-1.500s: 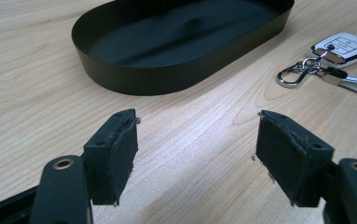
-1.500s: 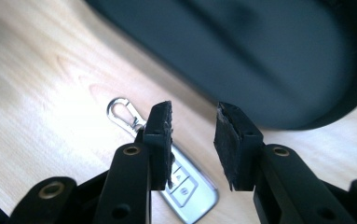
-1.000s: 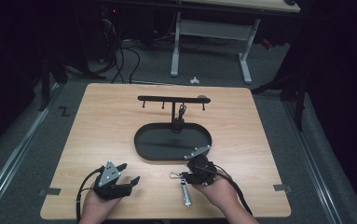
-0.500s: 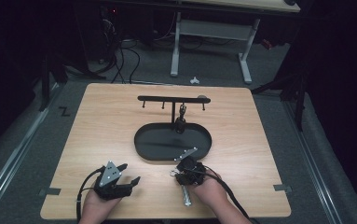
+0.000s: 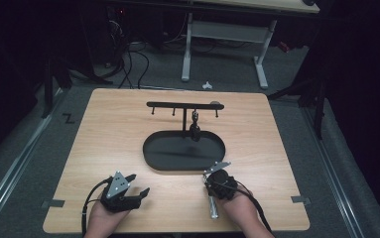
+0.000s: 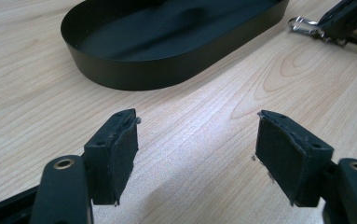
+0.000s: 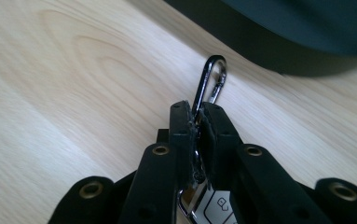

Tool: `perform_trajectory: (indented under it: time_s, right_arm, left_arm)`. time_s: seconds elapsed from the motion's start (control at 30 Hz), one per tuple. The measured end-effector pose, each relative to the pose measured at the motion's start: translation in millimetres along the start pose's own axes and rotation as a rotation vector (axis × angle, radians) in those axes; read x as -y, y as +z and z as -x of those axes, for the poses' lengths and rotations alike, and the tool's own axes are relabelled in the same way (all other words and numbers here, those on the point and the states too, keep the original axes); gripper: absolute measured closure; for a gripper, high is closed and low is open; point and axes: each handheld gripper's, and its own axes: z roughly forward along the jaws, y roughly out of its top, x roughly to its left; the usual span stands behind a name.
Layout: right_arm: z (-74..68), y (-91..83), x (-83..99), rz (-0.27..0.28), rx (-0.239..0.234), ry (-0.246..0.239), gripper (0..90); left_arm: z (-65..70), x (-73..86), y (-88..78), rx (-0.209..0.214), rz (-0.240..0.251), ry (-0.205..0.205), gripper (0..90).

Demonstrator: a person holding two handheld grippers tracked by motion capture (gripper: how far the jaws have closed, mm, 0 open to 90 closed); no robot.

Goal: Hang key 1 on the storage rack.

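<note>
Too small to identify: dark item (image 5: 195,130) hanging on rack (image 5: 183,105). Clip (image 7: 209,81) partly hidden between right tool (image 7: 199,114) jaws.

The high camera looks down over the whole table (image 5: 103,148). Each gripper camera sits low and close, and both see the black tray (image 6: 134,77).

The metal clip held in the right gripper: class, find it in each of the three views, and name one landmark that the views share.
High view: the metal clip sits at the right gripper, just below the black oval tray's near rim.
Left gripper view: top right corner, beside the tray.
Right gripper view: centre, pinched between the closed jaws.
Shared landmark: the tray.
</note>
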Motion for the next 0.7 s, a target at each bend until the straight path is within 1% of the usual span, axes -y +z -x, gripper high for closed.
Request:
perform_trajectory:
  time_s: [0.03,0.1,0.2,0.23,0.3,0.53,0.67,0.7]
  right_arm:
    - [7.5,-2.5,5.3,0.004,0.004,0.024,83.3]
    - [12.8,-4.7,10.2,0.007,0.008,0.046,83.3]
    - [16.4,-6.5,14.0,0.011,0.016,0.052,83.2]
    - [18.3,-7.4,17.1,0.021,0.021,0.056,82.5]
    - [18.5,-7.6,18.7,0.025,0.022,0.064,81.4]
    - [17.0,-6.0,16.8,0.024,0.023,0.06,79.2]
    - [15.4,-6.6,14.1,0.027,0.028,0.062,75.0]
    - [15.5,-6.5,13.4,0.027,0.028,0.054,73.9]
  left_arm:
    - [0.3,0.0,0.3,-0.001,0.002,0.0,29.9]
    - [1.0,0.0,0.6,0.0,-0.001,0.004,30.0]
    - [1.1,0.1,0.8,0.0,-0.001,0.004,30.0]
    - [1.1,0.1,0.9,0.0,-0.001,0.004,30.1]
    - [1.3,0.1,1.0,0.0,-0.002,0.006,30.1]
    - [1.4,0.2,0.8,0.001,-0.003,0.007,30.2]
    - [1.4,0.2,1.3,0.004,-0.007,0.01,30.3]
    - [1.6,0.2,1.4,0.004,-0.007,0.011,30.3]
